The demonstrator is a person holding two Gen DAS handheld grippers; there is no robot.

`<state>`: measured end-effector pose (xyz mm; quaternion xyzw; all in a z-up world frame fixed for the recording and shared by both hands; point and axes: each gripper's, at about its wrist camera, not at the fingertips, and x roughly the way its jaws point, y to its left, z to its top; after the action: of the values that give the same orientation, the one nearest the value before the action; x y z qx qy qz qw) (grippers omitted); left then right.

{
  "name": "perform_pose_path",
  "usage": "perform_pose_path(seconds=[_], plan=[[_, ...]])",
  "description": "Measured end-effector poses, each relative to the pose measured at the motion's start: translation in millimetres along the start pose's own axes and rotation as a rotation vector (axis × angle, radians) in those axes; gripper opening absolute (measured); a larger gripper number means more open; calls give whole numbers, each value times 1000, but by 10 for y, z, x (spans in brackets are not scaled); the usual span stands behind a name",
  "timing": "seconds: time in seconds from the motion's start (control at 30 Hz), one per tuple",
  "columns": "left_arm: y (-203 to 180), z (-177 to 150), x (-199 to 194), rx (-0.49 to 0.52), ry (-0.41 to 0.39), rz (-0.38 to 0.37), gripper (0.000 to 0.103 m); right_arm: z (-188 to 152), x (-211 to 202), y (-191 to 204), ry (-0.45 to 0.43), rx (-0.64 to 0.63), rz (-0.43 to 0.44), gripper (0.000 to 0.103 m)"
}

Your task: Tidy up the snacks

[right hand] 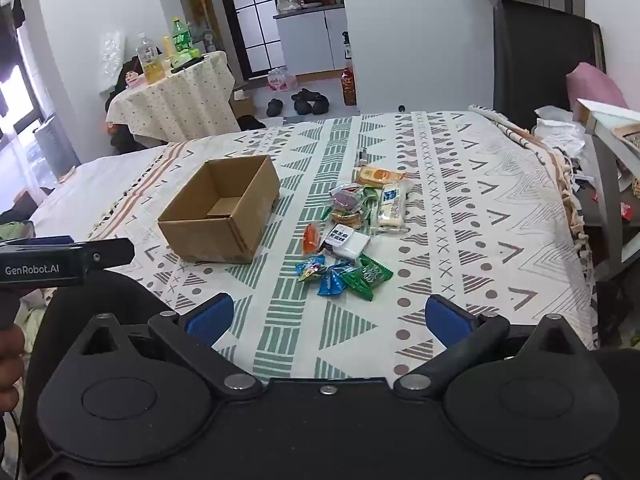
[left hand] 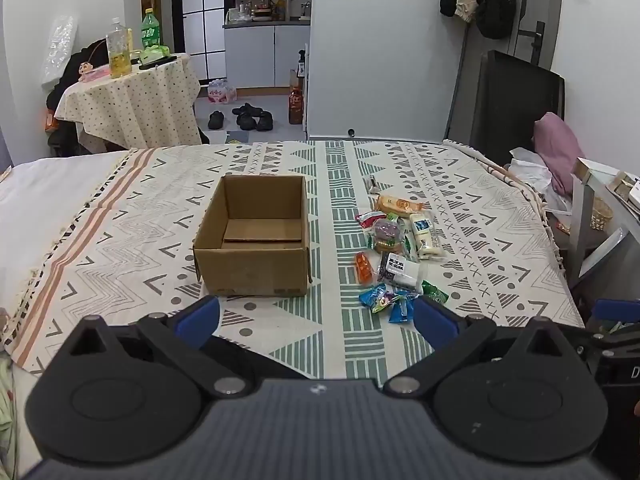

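Above the near edge of the bed [left hand: 280, 320], the left gripper [left hand: 316, 318] hangs with its blue pads spread wide and nothing between them, tilted down toward the patterned cover [right hand: 460, 208]. The right gripper [right hand: 330, 314] hangs beside it, equally released and empty, angled the same way.

Just beyond the left gripper stands the box [left hand: 256, 236], open at the top and seemingly empty apart from a loose cardboard flap on its floor. It sits near the middle of the bed, toward the left side. To its right, a little apart from it, the snacks [right hand: 356, 224] lie in a loose heap: blue and green wrapped sweets at the near end, a white pack and an orange one in the middle, a long pale bar and an orange-wrapped cake at the far end. Several overlap.

Nothing looks sorted yet, so the work appears to be at its very start, with both hands poised before a first reach. The next move probably calls for lowering the right gripper onto one of the near sweets, which lie closest and least buried, pinching it cleanly without dragging its neighbours, then carrying it leftward to the box.
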<state>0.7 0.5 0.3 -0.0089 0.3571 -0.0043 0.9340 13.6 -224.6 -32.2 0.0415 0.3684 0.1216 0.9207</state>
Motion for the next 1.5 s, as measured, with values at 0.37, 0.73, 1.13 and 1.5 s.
perform_pose_path(seconds=[0.37, 0.73, 1.13, 1.5], plan=[[112, -53, -56, -7, 7, -22, 103, 0, -68, -36, -4, 15, -2, 103], [11, -79, -95, -18, 14, -44, 103, 5, -120, 8, -10, 8, -3, 103], [78, -74, -99, -55, 30, -41, 103, 19, -165, 7, -25, 10, -14, 103], [97, -84, -94, -54, 35, -39, 103, 3, -182, 11, -23, 10, -17, 103]])
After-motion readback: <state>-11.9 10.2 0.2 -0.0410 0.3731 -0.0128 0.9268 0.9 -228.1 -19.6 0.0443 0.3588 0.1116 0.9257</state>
